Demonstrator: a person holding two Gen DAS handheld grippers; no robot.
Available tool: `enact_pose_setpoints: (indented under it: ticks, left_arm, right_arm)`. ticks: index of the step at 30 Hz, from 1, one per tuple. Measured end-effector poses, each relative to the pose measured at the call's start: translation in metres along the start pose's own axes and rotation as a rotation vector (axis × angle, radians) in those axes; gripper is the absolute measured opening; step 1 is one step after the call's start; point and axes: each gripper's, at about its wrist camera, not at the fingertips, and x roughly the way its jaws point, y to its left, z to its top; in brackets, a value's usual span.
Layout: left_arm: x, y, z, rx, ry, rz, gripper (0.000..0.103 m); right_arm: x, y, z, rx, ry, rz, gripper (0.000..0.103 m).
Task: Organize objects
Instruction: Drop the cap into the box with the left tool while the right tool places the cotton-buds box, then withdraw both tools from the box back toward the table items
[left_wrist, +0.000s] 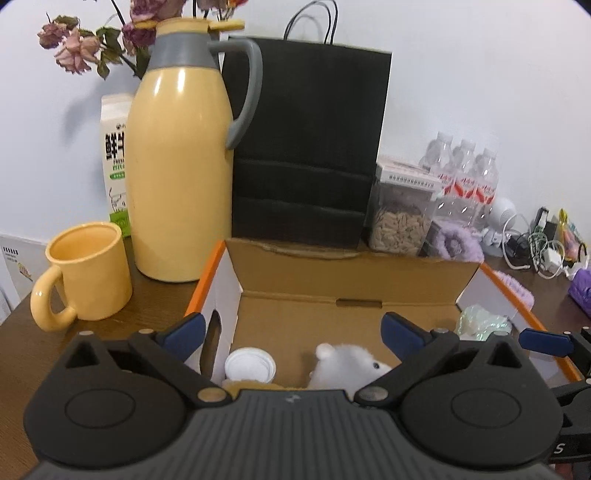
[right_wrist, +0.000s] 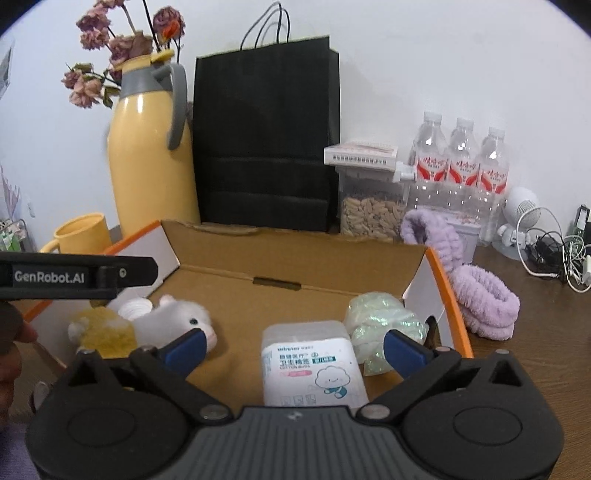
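Your left gripper (left_wrist: 293, 328) hangs over the cardboard box (right_wrist: 295, 266) with its fingers spread wide and nothing between them; its body hides most of the white plush toy (left_wrist: 351, 363) and the white cap (left_wrist: 249, 365) below. Your right gripper (right_wrist: 293, 343) is likewise spread wide, gripping nothing. The cotton swab box (right_wrist: 312, 363) lies inside the cardboard box just ahead of it, its near end cut off by the gripper. A crinkled shiny bundle (right_wrist: 380, 325) sits in the box's right corner; you cannot tell what it is. The yellow fluffy thing (right_wrist: 103, 330) is partly hidden too.
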Motion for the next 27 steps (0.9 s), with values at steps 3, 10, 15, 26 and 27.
enact_pose_setpoints:
  ticks: [3,10,15,26,27]
  left_arm:
    - [-0.009,0.001,0.003,-0.003,-0.027,-0.005,0.103]
    - [-0.032,0.002,0.004,0.001,-0.084,-0.003,0.103]
    - [-0.052,0.005,0.001,0.002,-0.111,0.001,0.103]
    - [-0.098,0.024,-0.036,0.022,-0.089,0.020,0.103]
    - [-0.099,0.025,-0.040,0.019,-0.077,0.024,0.103]
  right_arm:
    - [-0.014,0.000,0.005,0.000,-0.038,0.001,0.103]
    - [-0.048,-0.002,0.009,-0.018,-0.112,-0.007,0.103]
    - [-0.065,-0.002,0.000,-0.041,-0.120,-0.020,0.103]
    - [-0.106,-0.021,-0.047,-0.047,-0.067,-0.066,0.103]
    - [-0.107,-0.025,-0.051,-0.043,-0.053,-0.071,0.103]
